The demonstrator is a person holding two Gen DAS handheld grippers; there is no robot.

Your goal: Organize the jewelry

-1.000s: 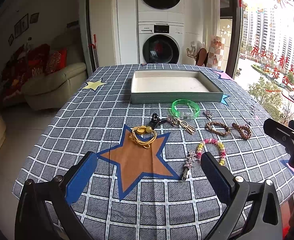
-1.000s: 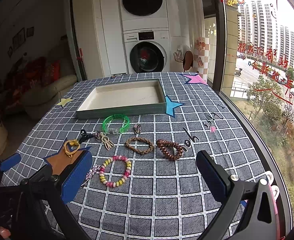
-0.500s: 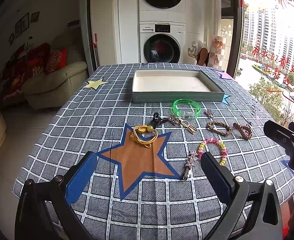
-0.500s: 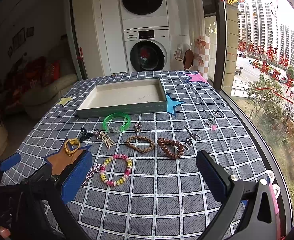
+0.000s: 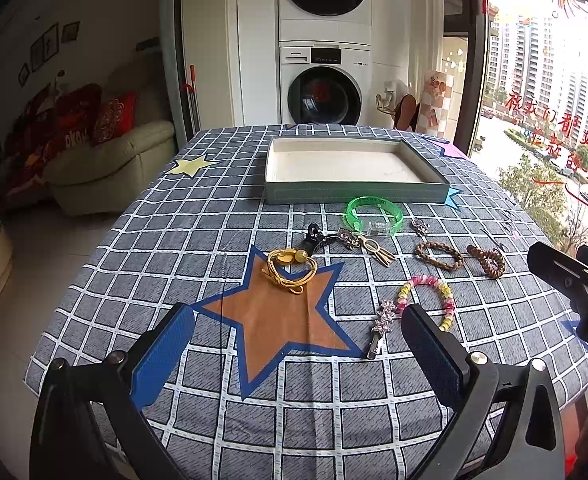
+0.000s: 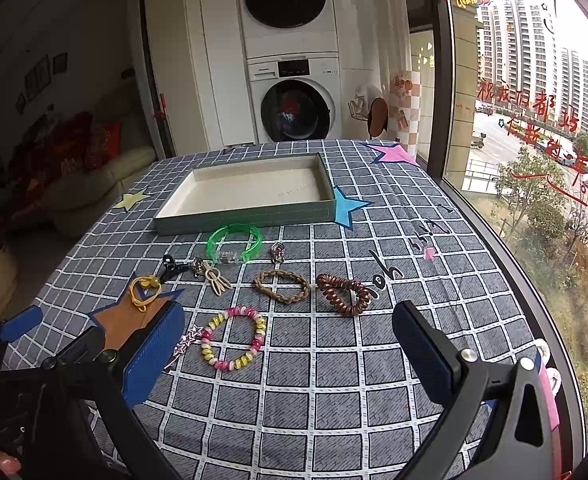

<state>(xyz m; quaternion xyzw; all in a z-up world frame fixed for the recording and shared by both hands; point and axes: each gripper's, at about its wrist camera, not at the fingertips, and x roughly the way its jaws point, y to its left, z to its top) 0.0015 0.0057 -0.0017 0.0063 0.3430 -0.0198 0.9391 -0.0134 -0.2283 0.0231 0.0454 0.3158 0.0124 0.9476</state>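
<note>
A shallow grey-green tray (image 5: 354, 194) (image 6: 249, 214) with a bare cream floor sits at the far middle of the table. In front of it lie a green bangle (image 5: 374, 210) (image 6: 234, 242), a yellow cord piece (image 5: 291, 270) (image 6: 143, 290), a black clip (image 5: 312, 240), a key charm (image 5: 368, 242) (image 6: 211, 274), a braided tan bracelet (image 5: 440, 255) (image 6: 281, 286), a brown coil tie (image 5: 488, 260) (image 6: 344, 294), a pink-yellow bead bracelet (image 5: 428, 296) (image 6: 233, 338) and a star hairpin (image 5: 382, 328) (image 6: 183, 342). My left gripper (image 5: 298, 354) and right gripper (image 6: 289, 352) are open and empty, above the near table edge.
The table wears a grey checked cloth (image 5: 213, 240) with star patches. A window (image 6: 534, 120) runs along the right side. A sofa (image 5: 105, 160) stands left, stacked washing machines (image 5: 324, 60) beyond the table. The right gripper's finger (image 5: 566, 268) shows at the left view's right edge.
Both grippers have drifted very slightly back; the scene is otherwise the same. Nothing was taken hold of or moved.
</note>
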